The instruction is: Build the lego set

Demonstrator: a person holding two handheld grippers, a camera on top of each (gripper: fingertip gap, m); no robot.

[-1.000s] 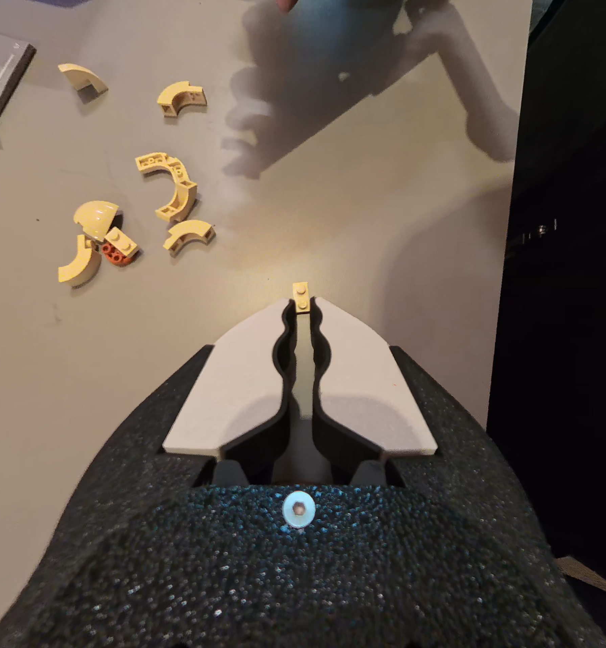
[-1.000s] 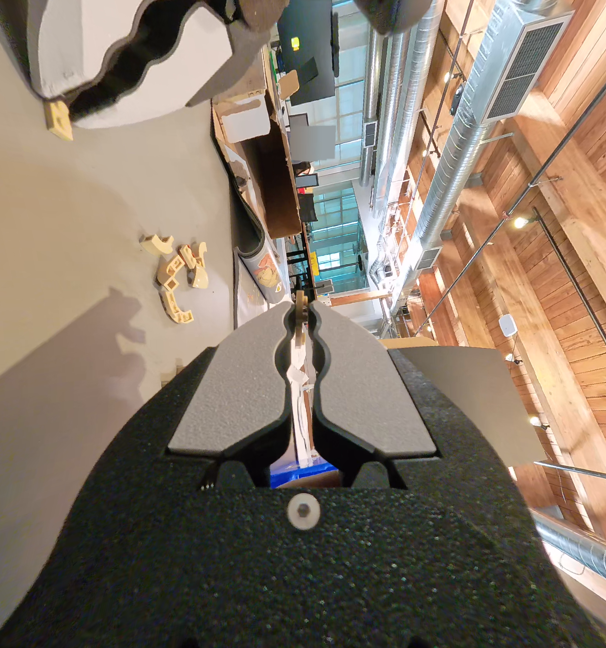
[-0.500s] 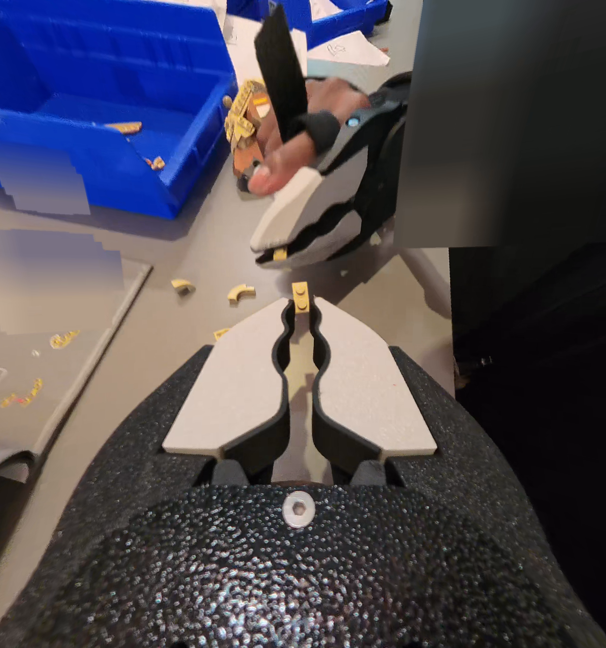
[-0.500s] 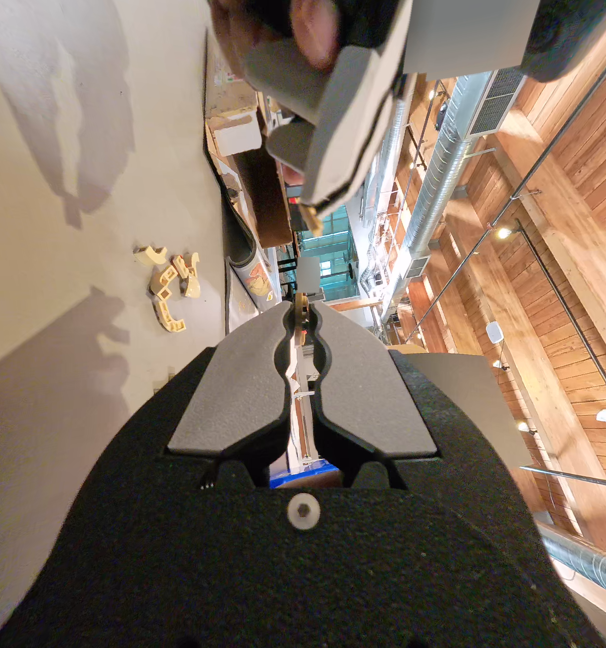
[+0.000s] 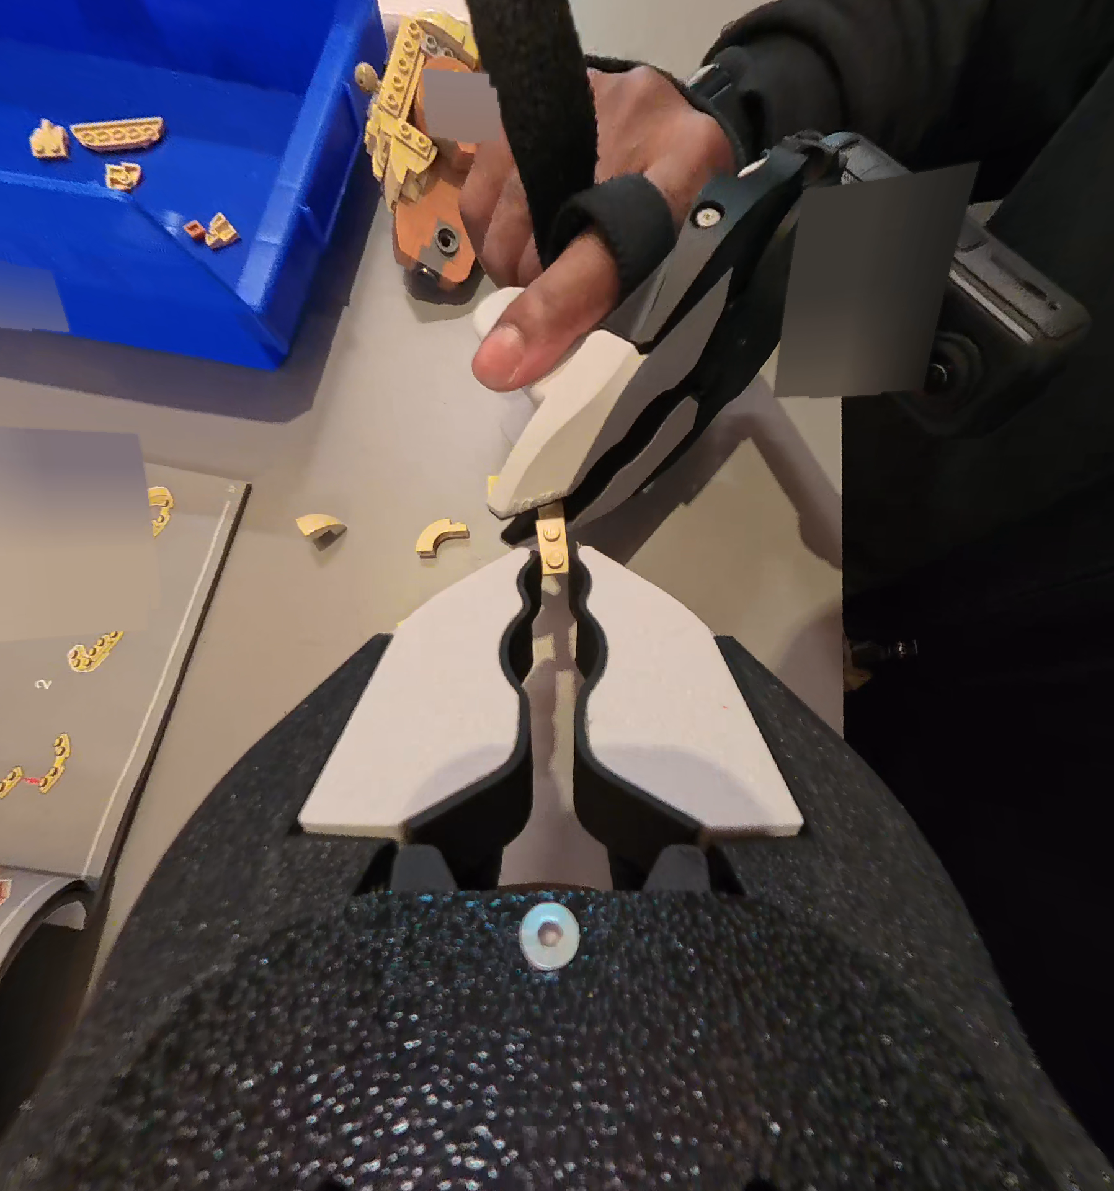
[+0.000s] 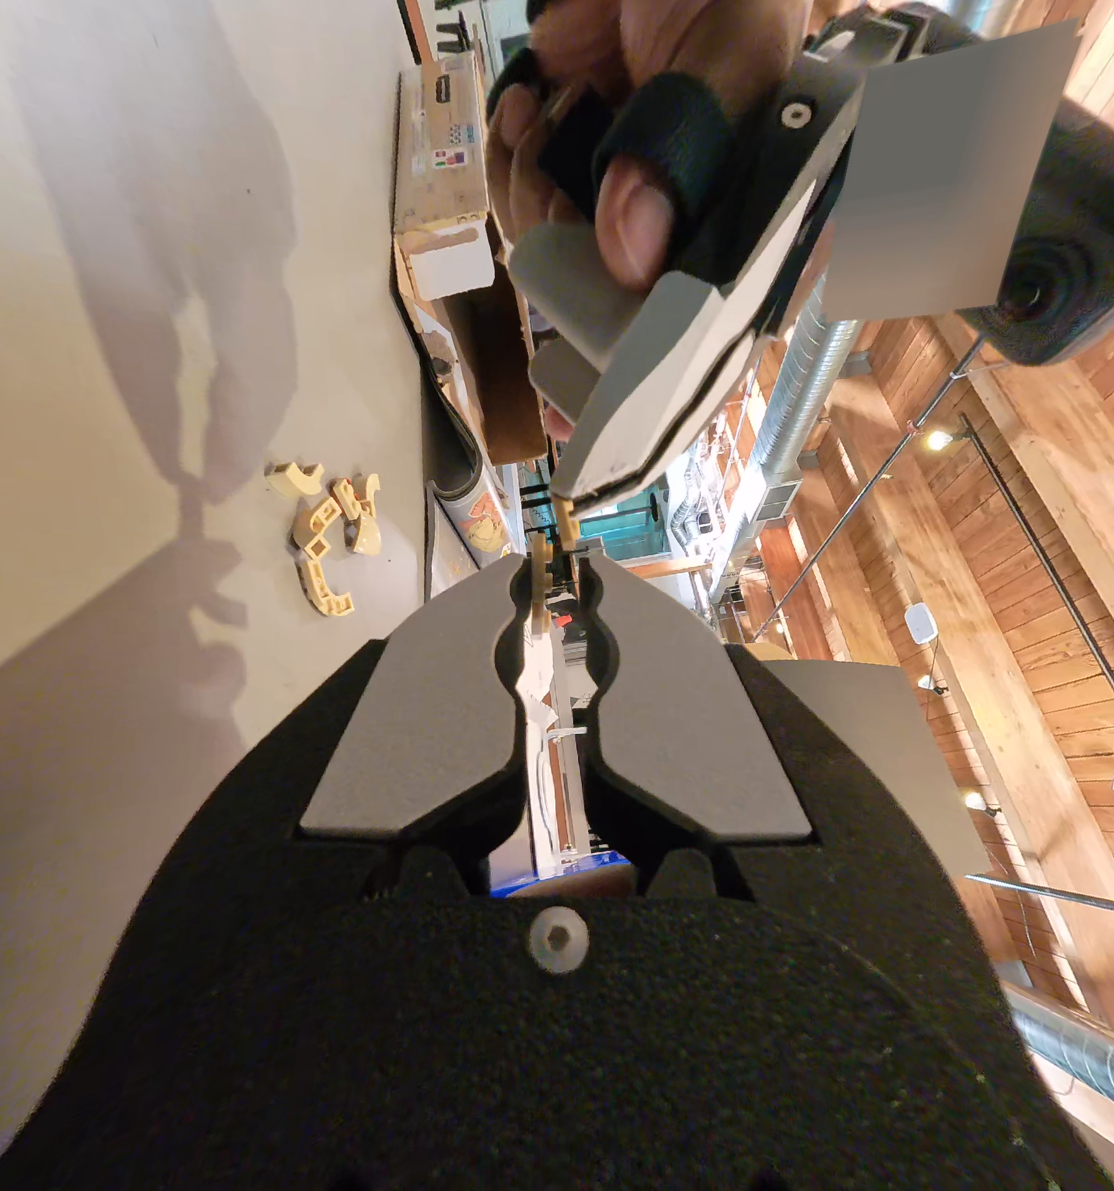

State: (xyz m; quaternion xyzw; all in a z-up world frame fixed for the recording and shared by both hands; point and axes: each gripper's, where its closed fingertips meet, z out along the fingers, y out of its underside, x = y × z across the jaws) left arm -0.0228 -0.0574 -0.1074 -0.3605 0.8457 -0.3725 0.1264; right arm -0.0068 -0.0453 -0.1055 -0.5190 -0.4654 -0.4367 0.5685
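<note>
My left gripper (image 5: 554,561) is shut on a small tan two-stud plate (image 5: 554,548) that sticks out past its tips. The right gripper (image 5: 535,509) meets it tip to tip from above, with a tan piece (image 5: 549,513) between its jaws touching the plate's far end. In the right wrist view my right gripper (image 6: 557,570) has its jaws parted. A tan studded piece (image 6: 539,580) lies against its left finger, with a clear gap to the right finger. The left gripper (image 6: 567,499) comes in from above there, and its plate (image 6: 567,522) ends just beside that piece.
A blue bin (image 5: 271,213) with loose tan pieces stands at the back left. A tan and orange model (image 5: 422,167) lies beside it, and an open booklet (image 5: 174,644) at the left. Loose tan curved pieces (image 5: 441,536) (image 6: 325,535) lie on the grey table (image 5: 361,419). A person's hand (image 5: 574,213) holds the right gripper. The grippers are tip to tip, or close to it.
My left gripper swung up from the table to meet the right gripper tip to tip, still holding its plate. The right jaws, earlier shut on the tan piece, have parted.
</note>
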